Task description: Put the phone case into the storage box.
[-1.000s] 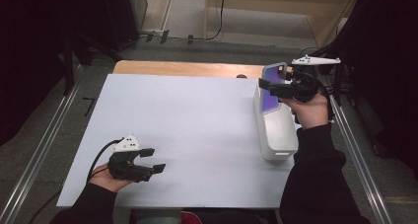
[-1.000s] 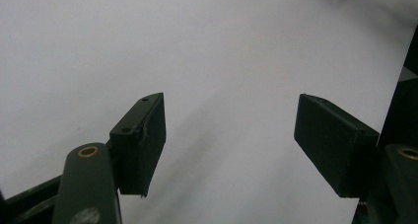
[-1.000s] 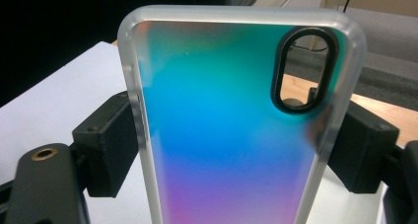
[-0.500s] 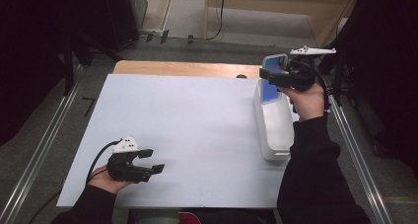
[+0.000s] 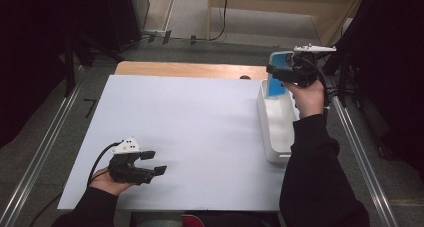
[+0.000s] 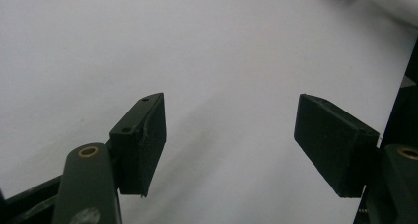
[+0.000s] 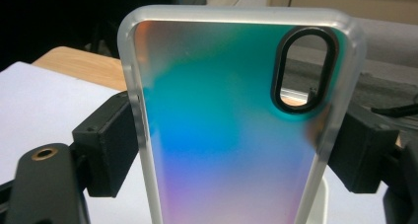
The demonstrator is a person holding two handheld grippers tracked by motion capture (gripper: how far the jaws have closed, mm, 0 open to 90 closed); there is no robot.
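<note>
Phone case [image 7: 231, 130] — a translucent frosted shell with an iridescent blue-green-to-violet back and an oval camera cut-out near its top — stands upright between the jaws of the right gripper [image 7: 231, 150], whose pads press on its two long edges. In the high view the case [image 5: 276, 79] is held at the far right of the table, above the far end of a white tray [image 5: 276, 132] that lies lengthwise along the table's right edge. The right gripper [image 5: 295, 69] is carried in a hand whose dark sleeve reaches in from the near right.

At the near left, the left gripper [image 5: 152, 163] rests low over the white table top [image 5: 190, 137], its cable trailing back toward the near edge. Its jaws stand well apart with nothing between them — the left gripper view shows bare white surface in the gap between the left gripper's [image 6: 229, 135] two black pads. The two grippers are well apart. A strip of wood shows beyond the far edge of the white sheet.
</note>
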